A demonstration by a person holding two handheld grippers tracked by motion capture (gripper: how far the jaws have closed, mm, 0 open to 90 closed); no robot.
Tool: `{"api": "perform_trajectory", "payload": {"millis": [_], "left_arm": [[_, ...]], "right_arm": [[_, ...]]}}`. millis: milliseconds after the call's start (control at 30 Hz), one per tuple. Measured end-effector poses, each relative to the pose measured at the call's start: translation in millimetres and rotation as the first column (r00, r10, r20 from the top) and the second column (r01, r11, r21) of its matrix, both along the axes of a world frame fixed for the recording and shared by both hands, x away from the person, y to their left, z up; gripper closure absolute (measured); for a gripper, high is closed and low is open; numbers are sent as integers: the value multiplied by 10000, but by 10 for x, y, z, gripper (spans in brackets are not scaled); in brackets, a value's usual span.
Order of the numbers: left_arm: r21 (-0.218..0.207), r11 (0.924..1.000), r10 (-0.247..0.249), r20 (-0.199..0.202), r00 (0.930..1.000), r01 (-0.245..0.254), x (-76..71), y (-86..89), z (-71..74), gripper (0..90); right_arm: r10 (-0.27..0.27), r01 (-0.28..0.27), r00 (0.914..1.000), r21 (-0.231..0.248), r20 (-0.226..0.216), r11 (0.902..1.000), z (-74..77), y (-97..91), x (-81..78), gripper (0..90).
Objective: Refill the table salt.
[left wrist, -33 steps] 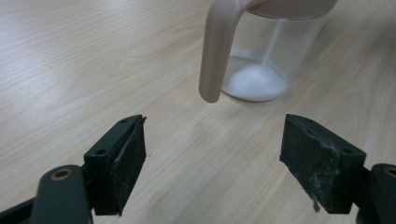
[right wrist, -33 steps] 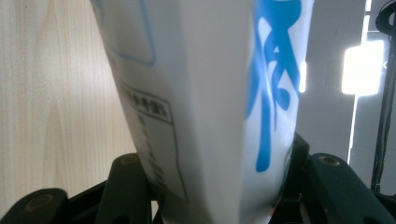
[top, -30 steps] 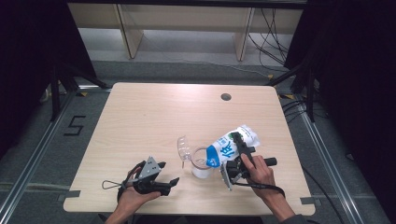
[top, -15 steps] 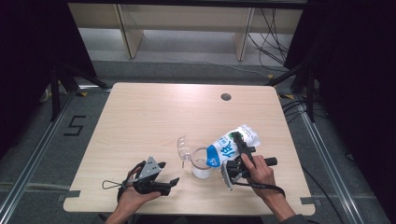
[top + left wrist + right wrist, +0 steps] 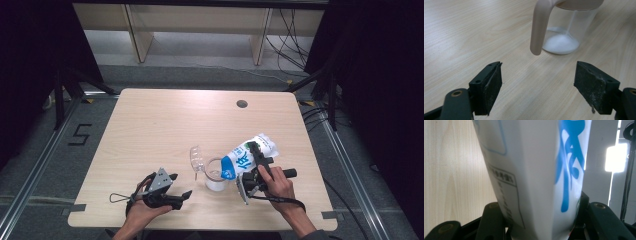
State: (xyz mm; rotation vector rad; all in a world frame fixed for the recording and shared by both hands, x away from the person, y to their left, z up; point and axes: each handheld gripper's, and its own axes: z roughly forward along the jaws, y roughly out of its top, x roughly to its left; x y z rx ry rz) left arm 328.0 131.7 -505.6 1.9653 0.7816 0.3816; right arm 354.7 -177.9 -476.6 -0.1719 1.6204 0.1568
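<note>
Bag [image 5: 248, 155], white with blue print, sits clamped between the jaws of the right gripper [image 5: 252, 172] at the near right part of the table [image 5: 165, 125]. In the high view the bag is tilted, its lower blue end pointing left and down over the rim of the clear measuring cup [image 5: 216, 175], its upper end raised to the far right. In the right gripper view the bag [image 5: 531, 172] rises from between the two black jaws, which press on both of its sides; the jaws stand about half closed on it.

Left gripper [image 5: 175, 192] lies at the near left of the table, held by the left hand [image 5: 145, 212]. Its jaws are spread wide with nothing between them. In the left gripper view the measuring cup [image 5: 569, 30] stands beyond the jaws, well clear of both pads, with its handle [image 5: 540, 27] turned towards the camera and a layer of white powder [image 5: 560, 45] on its bottom.

A clear plastic piece [image 5: 196, 159] lies just left of the cup in the high view; its form is too small to make out. The mouth of the bag is hidden behind the cup rim, so flow of powder cannot be confirmed. The cup's top is cut off in the left gripper view. The right hand [image 5: 277, 187] covers most of the right gripper's body.
</note>
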Motion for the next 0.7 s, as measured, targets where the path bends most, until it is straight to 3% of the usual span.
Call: {"api": "perform_trajectory", "payload": {"millis": [33, 133, 367, 433, 533, 567, 700], "left_arm": [[-89, 9999, 96, -154, 9998, -97, -7, -7, -7, 218], [156, 9999, -51, 56, 10000, 50, 8, 5, -1, 218], [2, 10000, 58, -92, 9999, -58, -4, -9, -4, 218], [10, 10000, 58, -95, 9999, -58, -4, -9, -5, 218], [3, 10000, 59, -93, 9999, -59, -4, -10, -5, 218], [1, 10000, 56, -95, 9999, -56, -4, -9, -5, 218], [6, 10000, 95, -101, 9999, -95, -4, -9, -3, 218]], "right_arm": [[-76, 77, 10000, 128, -64, 9999, -4, 2, -3, 531], [-255, 254, 9996, -23, -108, 9997, 0, 6, -18, 533], [-128, 128, 9999, -66, -18, 9999, -8, 9, -8, 538], [40, -34, 9999, -476, 123, 9989, 20, 11, 0, 539], [116, -109, 9998, -390, 171, 9992, 13, 8, 6, 541], [20, -19, 10000, -97, 76, 10000, -11, 2, 1, 541], [-83, 82, 10000, -147, -31, 9999, -8, 5, -6, 543]]}}
